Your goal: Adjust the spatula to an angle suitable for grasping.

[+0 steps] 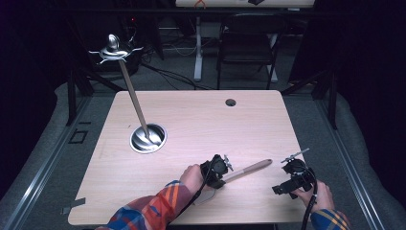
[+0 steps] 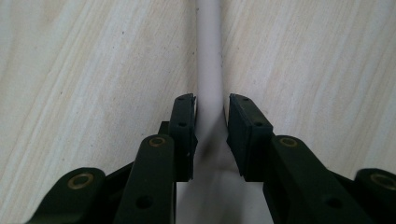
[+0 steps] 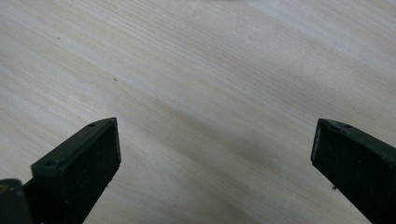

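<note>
Left gripper [image 2: 212,116] is clamping its jaws on the wooden handle [image 2: 208,56], which is running straight ahead between them along the bench [image 2: 84,70]; right gripper [image 3: 215,144] is hovering released, bare bench between jaws; no readable writing.

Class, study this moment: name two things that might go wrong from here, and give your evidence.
The left gripper grips the spatula's handle near the blade end, so the long free end may swing or slip. The right gripper, open, holds nothing, so nothing steadies it.
</note>
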